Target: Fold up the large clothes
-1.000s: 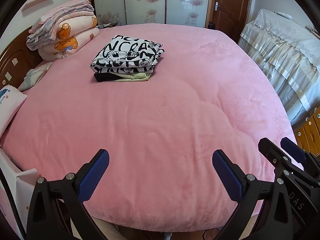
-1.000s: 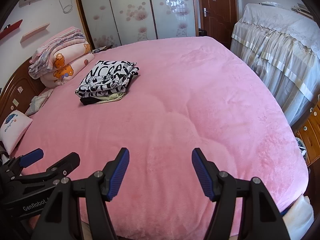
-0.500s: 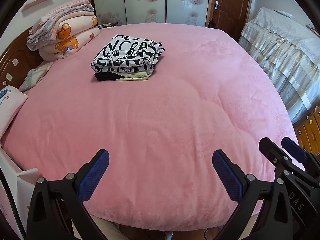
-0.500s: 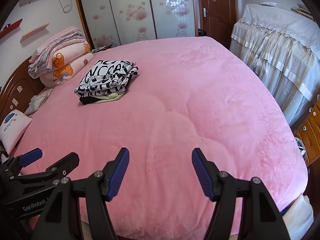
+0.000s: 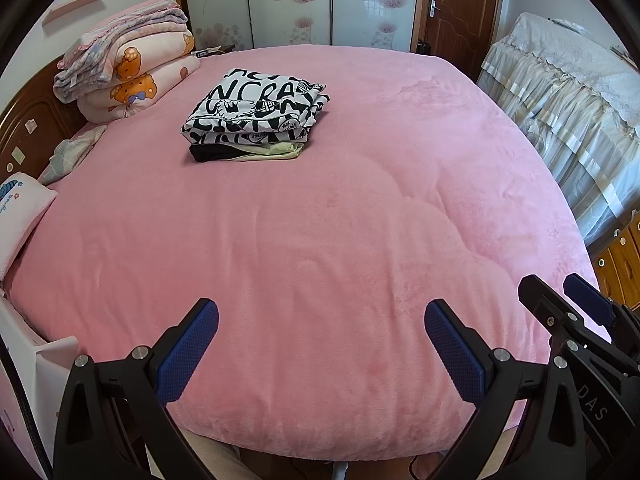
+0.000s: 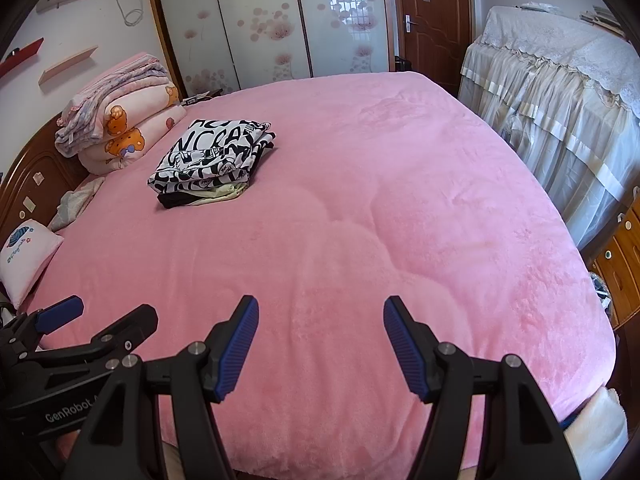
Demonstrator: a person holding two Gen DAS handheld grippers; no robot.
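A stack of folded clothes (image 5: 256, 114) (image 6: 212, 160) lies on the far left part of the pink bed (image 5: 320, 220) (image 6: 340, 240). Its top piece is white with black lettering; a black piece and a pale yellow piece lie under it. My left gripper (image 5: 320, 332) hangs open over the bed's near edge with nothing between its blue pads. Beside it, my right gripper (image 6: 320, 328) is open too, with only the bedspread behind it. Each gripper shows in the other's view: the right gripper (image 5: 576, 304) at the right, the left gripper (image 6: 96, 316) at the lower left.
Folded quilts (image 5: 128, 64) are piled at the wooden headboard (image 5: 24, 128) on the left, with a small pillow (image 6: 24, 256) nearer. A lace-covered piece of furniture (image 6: 552, 80) stands right of the bed. Sliding wardrobe doors (image 5: 288, 0) and a brown door (image 6: 432, 16) are behind.
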